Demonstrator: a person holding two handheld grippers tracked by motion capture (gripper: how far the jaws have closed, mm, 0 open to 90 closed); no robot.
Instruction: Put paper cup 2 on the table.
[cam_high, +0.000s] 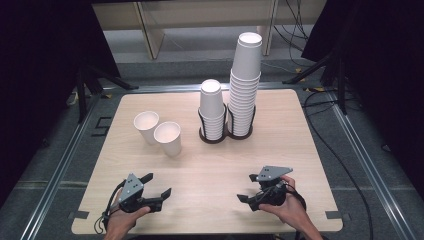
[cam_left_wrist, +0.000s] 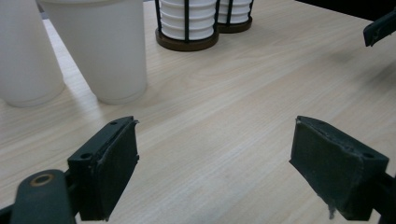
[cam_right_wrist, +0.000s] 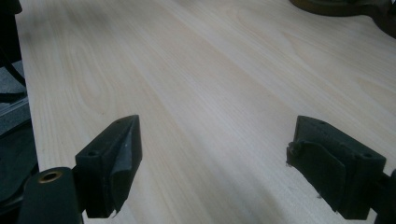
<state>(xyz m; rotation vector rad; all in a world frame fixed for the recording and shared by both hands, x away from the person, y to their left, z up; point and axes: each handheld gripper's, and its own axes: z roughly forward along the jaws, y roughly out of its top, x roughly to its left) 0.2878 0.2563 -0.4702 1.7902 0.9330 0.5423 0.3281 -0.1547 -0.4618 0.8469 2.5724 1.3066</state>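
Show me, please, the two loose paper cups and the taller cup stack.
Left loose cup (cam_high: 146, 126), high view: on its side wall.
Right loose cup (cam_high: 168, 138), high view: on its side wall.
Taller cup stack (cam_high: 245, 85), high view: on the middle of the stack.

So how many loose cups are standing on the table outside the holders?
2. One loose cup stands upright at the table's left; the second cup stands beside it, nearer the holders. The stacked cups in the holders are not counted; none seems hidden.
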